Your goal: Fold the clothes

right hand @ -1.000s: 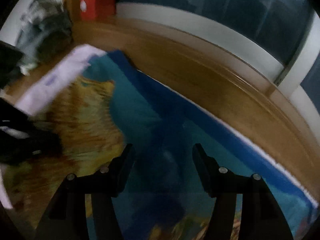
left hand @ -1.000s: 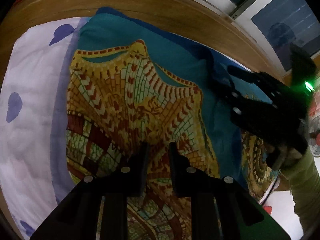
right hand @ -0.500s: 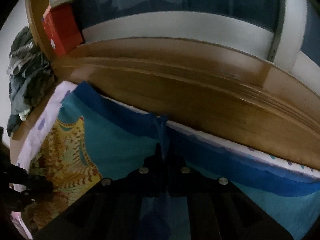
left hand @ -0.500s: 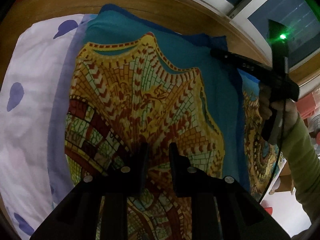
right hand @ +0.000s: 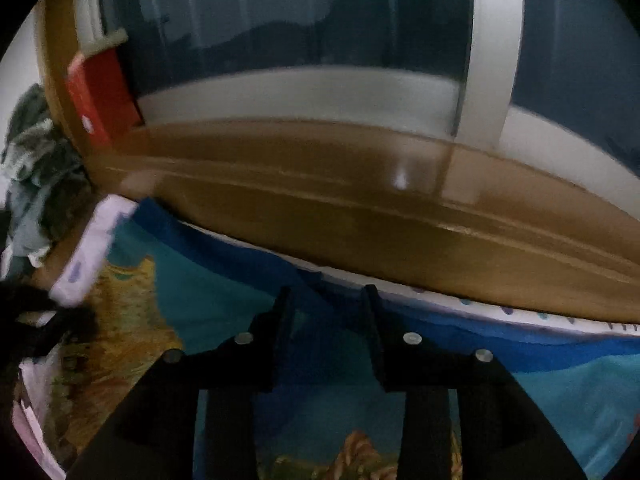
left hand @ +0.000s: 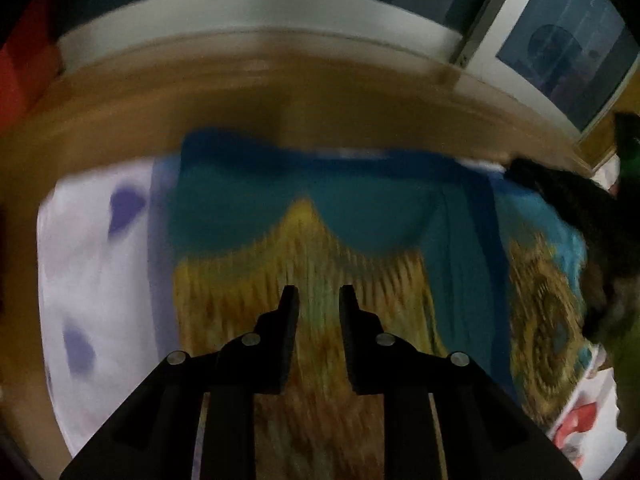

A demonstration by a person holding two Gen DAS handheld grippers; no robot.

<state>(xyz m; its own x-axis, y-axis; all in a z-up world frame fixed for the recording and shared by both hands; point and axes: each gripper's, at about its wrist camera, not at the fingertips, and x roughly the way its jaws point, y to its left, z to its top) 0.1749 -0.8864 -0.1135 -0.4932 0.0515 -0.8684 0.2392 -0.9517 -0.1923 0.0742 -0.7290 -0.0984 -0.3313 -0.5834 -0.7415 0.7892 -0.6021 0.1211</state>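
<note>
Both the left gripper (left hand: 319,294) and the right gripper (right hand: 326,296) hang parted and empty over the teal-and-gold cloth (left hand: 360,216).

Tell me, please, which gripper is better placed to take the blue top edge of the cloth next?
Probably the right gripper: open, its fingertips straddle the blue edge by the wooden board. The left gripper sits over the yellow pattern, short of it.

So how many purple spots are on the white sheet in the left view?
2: one spot at the far end of the sheet, one closer to the camera. The cloth may hide more.
</note>
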